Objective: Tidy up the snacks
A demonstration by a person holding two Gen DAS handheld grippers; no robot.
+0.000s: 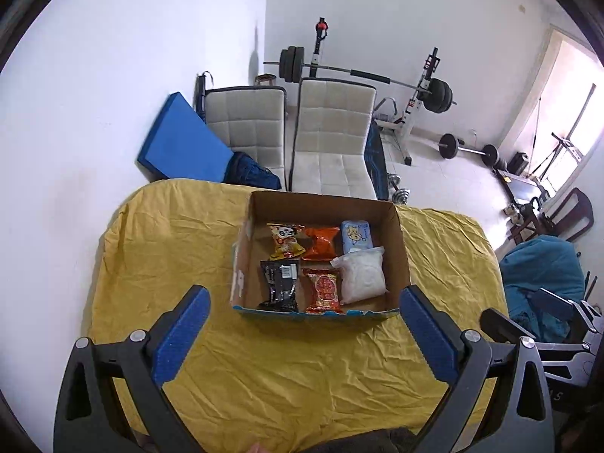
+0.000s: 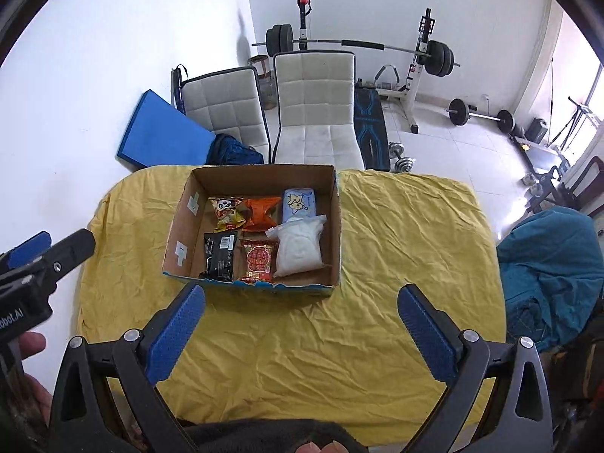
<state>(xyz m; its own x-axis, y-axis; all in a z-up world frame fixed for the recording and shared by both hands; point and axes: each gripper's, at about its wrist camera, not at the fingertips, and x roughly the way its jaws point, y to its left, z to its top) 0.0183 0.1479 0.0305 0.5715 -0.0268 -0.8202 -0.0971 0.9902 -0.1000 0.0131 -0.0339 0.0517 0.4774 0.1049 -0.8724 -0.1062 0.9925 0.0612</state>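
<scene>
Your left tongs (image 1: 304, 304) and right tongs (image 2: 300, 302) hang open and empty at the surface's (image 1: 170, 234) near edge; six snacks already sit in two tidy rows inside the cardboard box (image 1: 399, 241) toward the far edge, suggesting sorting is done.

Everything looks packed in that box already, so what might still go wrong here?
The six packets fill the cardboard box tightly, so reaching for the red packet could drag the white bag beside it. The wrinkled yellow cloth might let the box slide. Both the left gripper and right gripper are open and empty.
</scene>
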